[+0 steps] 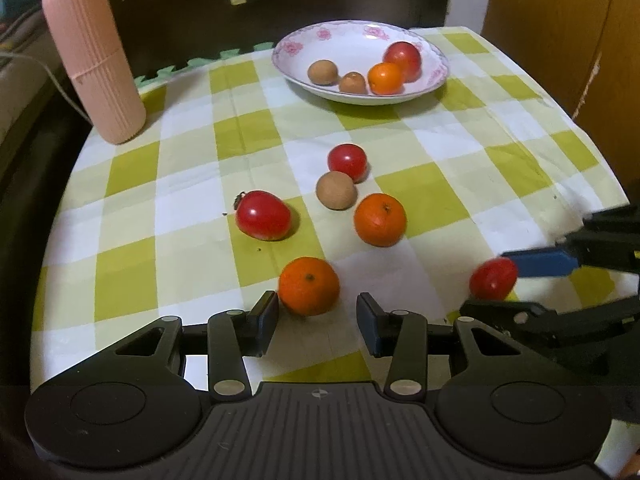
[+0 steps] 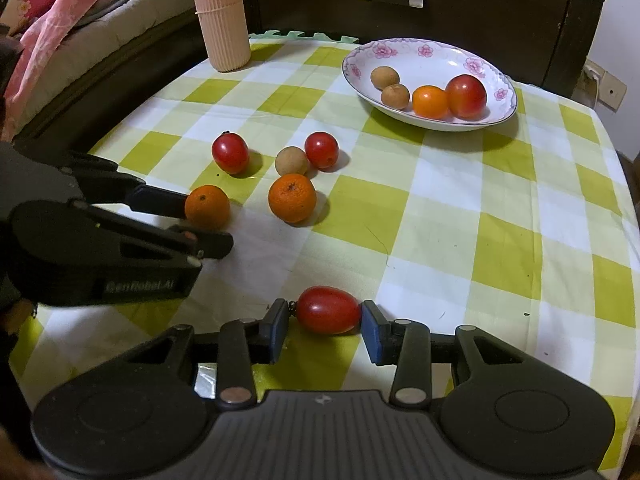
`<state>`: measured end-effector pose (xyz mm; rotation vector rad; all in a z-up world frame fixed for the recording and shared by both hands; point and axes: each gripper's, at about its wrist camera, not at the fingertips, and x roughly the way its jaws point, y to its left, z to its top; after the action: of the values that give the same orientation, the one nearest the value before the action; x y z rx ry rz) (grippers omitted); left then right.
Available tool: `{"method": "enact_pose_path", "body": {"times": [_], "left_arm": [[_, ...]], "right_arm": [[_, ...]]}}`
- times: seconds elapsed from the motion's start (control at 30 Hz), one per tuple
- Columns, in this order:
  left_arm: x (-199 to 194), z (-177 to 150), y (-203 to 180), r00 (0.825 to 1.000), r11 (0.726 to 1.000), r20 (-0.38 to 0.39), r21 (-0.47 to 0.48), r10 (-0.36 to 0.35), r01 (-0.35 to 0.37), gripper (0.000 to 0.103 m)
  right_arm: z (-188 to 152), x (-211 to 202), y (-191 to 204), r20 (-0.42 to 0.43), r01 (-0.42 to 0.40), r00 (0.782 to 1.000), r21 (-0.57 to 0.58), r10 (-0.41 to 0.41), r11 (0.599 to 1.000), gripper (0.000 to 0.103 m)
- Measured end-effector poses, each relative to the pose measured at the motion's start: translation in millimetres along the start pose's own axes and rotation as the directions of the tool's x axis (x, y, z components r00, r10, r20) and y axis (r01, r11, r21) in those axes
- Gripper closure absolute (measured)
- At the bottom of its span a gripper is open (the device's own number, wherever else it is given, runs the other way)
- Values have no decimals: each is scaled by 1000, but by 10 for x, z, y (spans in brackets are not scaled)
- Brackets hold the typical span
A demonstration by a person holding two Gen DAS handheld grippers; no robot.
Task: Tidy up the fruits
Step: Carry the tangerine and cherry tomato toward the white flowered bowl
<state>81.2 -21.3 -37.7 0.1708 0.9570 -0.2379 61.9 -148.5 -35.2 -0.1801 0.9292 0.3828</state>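
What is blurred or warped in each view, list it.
Left wrist view: the right gripper and its red tomato are motion-smeared, and the checked tablecloth bows from fisheye distortion. Right wrist view: mostly sharp, glare spots on the tomato, table edge curved.

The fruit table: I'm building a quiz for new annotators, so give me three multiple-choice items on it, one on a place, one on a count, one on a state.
1. Where does the pink ribbed cylinder stand?
A. inside the bowl
B. upright at the table's far edge, apart from the bowl
C. lying among the loose fruit

2. How many fruits lie in the flowered bowl?
A. two
B. four
C. six

3. How does the right gripper stand with the red tomato?
A. fingers on either side of it, on the cloth
B. lifting it over the bowl
C. nowhere near it

Answers: 1 B, it stands upright on the checked cloth, left of the bowl. 2 B, two brown fruits, one orange, one red. 3 A, the tomato lies between the blue pads.
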Motion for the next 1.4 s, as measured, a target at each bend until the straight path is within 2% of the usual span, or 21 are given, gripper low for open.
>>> {"method": "enact_pose_path", "body": {"times": [0.2, 0.33, 0.43, 0.73, 1.03, 1.4], "left_arm": [[35, 47, 10, 1000, 1000, 7, -16, 2, -2, 51], [56, 77, -9, 1000, 1000, 11, -16, 2, -2, 61], [47, 79, -42, 1000, 1000, 9, 2, 17, -17, 63], [-39, 102, -121, 1000, 999, 21, 31, 17, -18, 64], [-100, 221, -180, 998, 1000, 53, 19, 18, -19, 64], [-149, 363, -233, 996, 999, 88, 20, 31, -33, 64]], "right_arm": [[-8, -6, 7, -5, 2, 1000, -10, -2, 1000, 66], [1, 2, 5, -8, 1, 1000, -6, -1, 1000, 66], [10, 5, -5, -7, 6, 1000, 1, -6, 1000, 66], [94, -26, -38, 17, 12, 1000, 19, -13, 1000, 66], [254, -106, -169, 72, 42, 996, 80, -48, 996, 66], [322, -158, -277, 95, 62, 993, 118, -73, 991, 66]]}}
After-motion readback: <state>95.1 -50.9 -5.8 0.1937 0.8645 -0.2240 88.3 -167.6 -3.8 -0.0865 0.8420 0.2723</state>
